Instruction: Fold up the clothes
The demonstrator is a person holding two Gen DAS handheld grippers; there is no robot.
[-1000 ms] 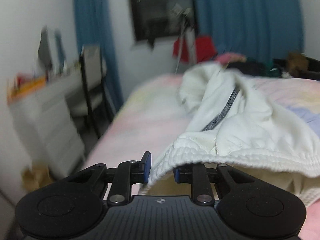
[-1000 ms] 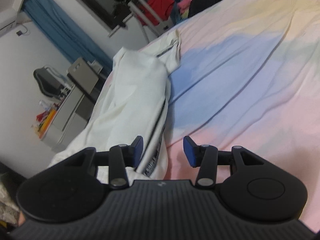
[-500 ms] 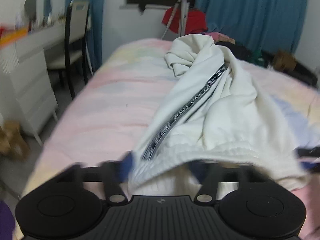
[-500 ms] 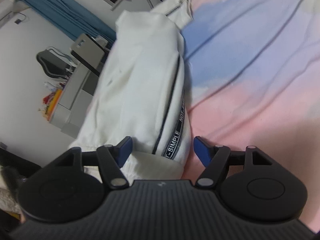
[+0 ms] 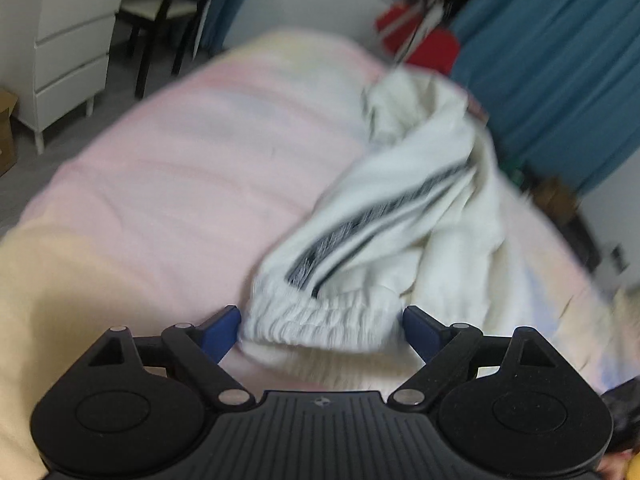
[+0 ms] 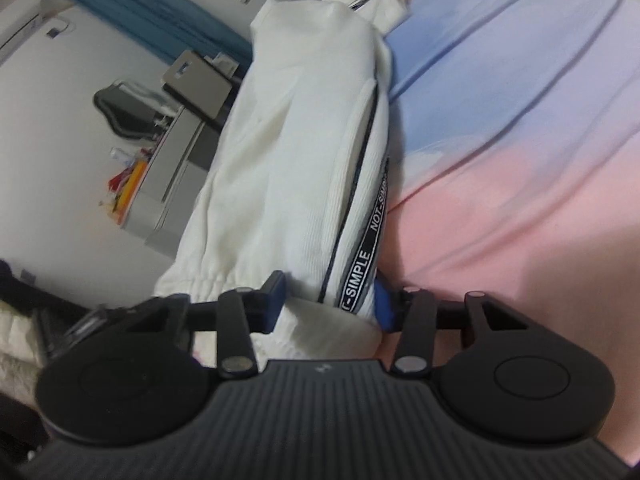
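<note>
Lying lengthwise on the pastel bedsheet (image 6: 520, 160), the white trousers (image 6: 304, 140) are bunched into a long roll, their gathered waistband nearest both tools and the legs trailing off toward the blue curtain (image 5: 560, 80). The left gripper (image 5: 320, 326) has its jaws wide and opening; the elastic waistband (image 5: 320, 316) sits between the blue pads, but they stand off from the cloth on either side and have hold of nothing. The right gripper (image 6: 330, 304) is closing around the edge of the waist that carries the black lettered stripe (image 6: 364, 256); its pads look to be touching the fabric on both sides, so I judge it pinched, though the grip may not be firm yet. What could go wrong from here is mostly a matter of uneven hold. With only one side gripped, any lift or pull would drag the trousers by one corner and twist the roll further instead of spreading it flat. The thick, ribbed elastic could also slide out of the pads if the right jaws stop short. Since the legs are heaped on themselves at the far end, a quick tug might tangle them or pull the sheet up with the cloth.
</note>
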